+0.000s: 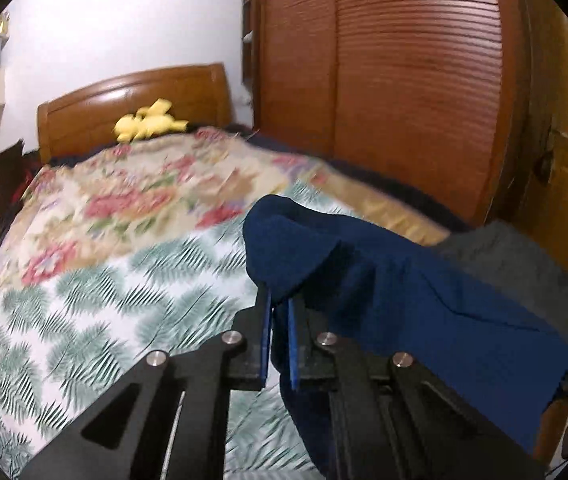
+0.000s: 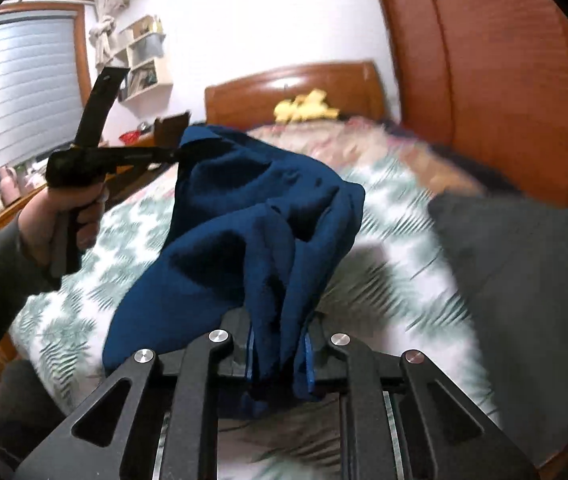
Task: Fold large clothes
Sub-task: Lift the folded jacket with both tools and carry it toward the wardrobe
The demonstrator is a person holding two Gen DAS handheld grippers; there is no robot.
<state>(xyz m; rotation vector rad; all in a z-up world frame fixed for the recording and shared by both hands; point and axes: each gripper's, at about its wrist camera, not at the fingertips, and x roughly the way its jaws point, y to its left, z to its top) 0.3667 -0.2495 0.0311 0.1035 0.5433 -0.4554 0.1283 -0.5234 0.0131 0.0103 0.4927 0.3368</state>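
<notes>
A dark blue garment (image 1: 423, 300) hangs lifted above the bed, stretched between both grippers. My left gripper (image 1: 280, 298) is shut on one bunched edge of it, with cloth draped over the fingertips. In the right wrist view the blue garment (image 2: 244, 208) sags in folds, and my right gripper (image 2: 278, 342) is shut on a thick bundle of it between the blue pads. That view also shows the left gripper (image 2: 172, 154) up to the left, clamped on the garment's far corner and held by a hand (image 2: 64, 208) in a grey sleeve.
The bed carries a leaf-print sheet (image 1: 124, 300) and a floral quilt (image 1: 144, 200). A grey garment (image 1: 523, 264) lies at the bed's right edge. A yellow plush toy (image 1: 150, 122) sits by the wooden headboard (image 1: 132, 96). A slatted wardrobe (image 1: 403, 80) stands to the right.
</notes>
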